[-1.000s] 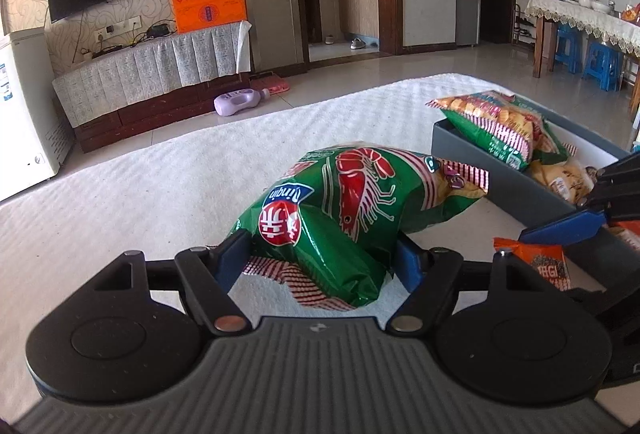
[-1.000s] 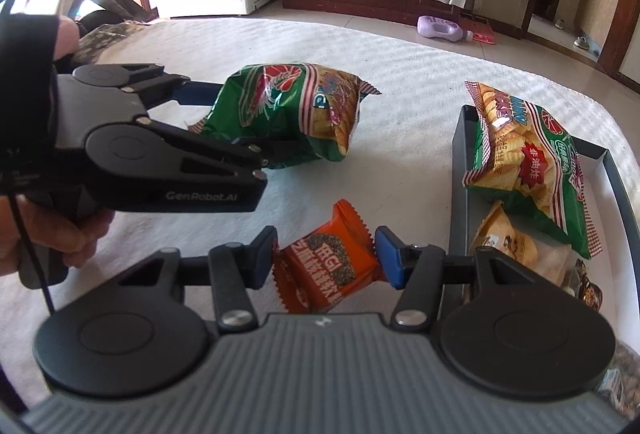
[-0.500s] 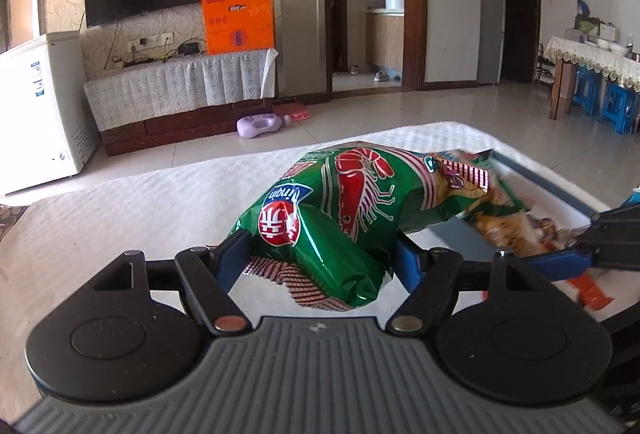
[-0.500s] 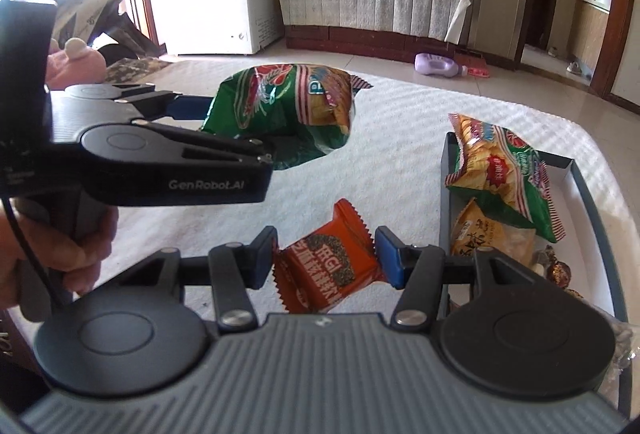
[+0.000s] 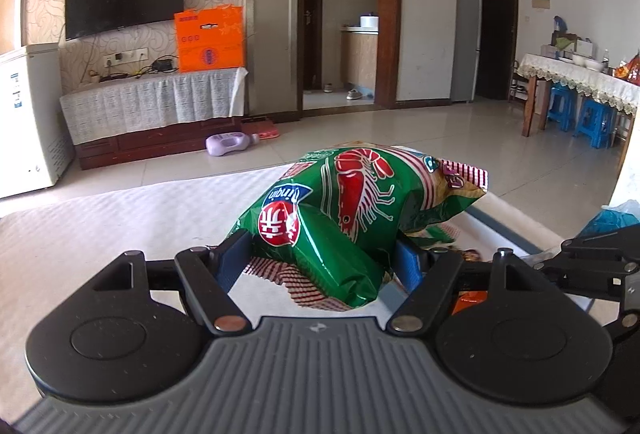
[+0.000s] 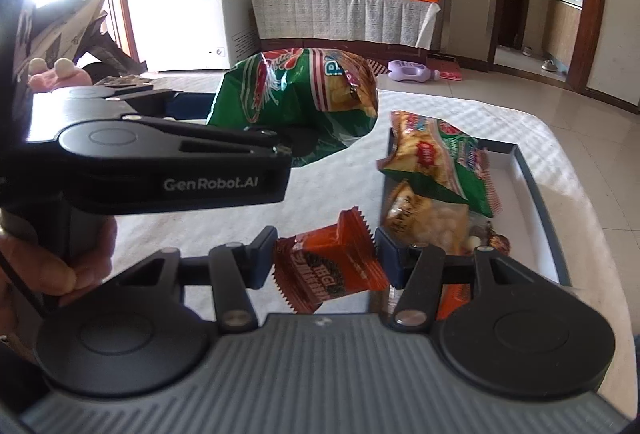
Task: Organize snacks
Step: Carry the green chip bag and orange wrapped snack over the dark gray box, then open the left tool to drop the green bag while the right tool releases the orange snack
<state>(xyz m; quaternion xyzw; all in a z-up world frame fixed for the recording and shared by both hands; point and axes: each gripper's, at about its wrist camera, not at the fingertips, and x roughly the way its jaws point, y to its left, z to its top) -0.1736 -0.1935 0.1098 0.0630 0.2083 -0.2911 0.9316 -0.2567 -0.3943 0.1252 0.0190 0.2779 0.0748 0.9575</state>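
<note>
My left gripper [image 5: 324, 258] is shut on a big green shrimp-cracker bag [image 5: 352, 209] and holds it in the air above the white-covered table. The same bag [image 6: 296, 101] hangs left of the grey tray [image 6: 536, 189] in the right wrist view. My right gripper [image 6: 326, 258] is shut on a small orange snack packet [image 6: 332, 266], held just left of the tray's near corner. The tray holds a green and red chip bag [image 6: 440, 157], a yellow snack bag [image 6: 424, 222] and small sweets.
The white textured cloth [image 5: 100, 218] covers the table. The left gripper's body [image 6: 160, 161] and the hand holding it fill the left of the right wrist view. A TV stand, fridge and dining table stand far behind.
Both grippers have risen and moved right toward the tray with their snacks. The green bag has gone from resting on the cloth to hanging in the air near the tray.
</note>
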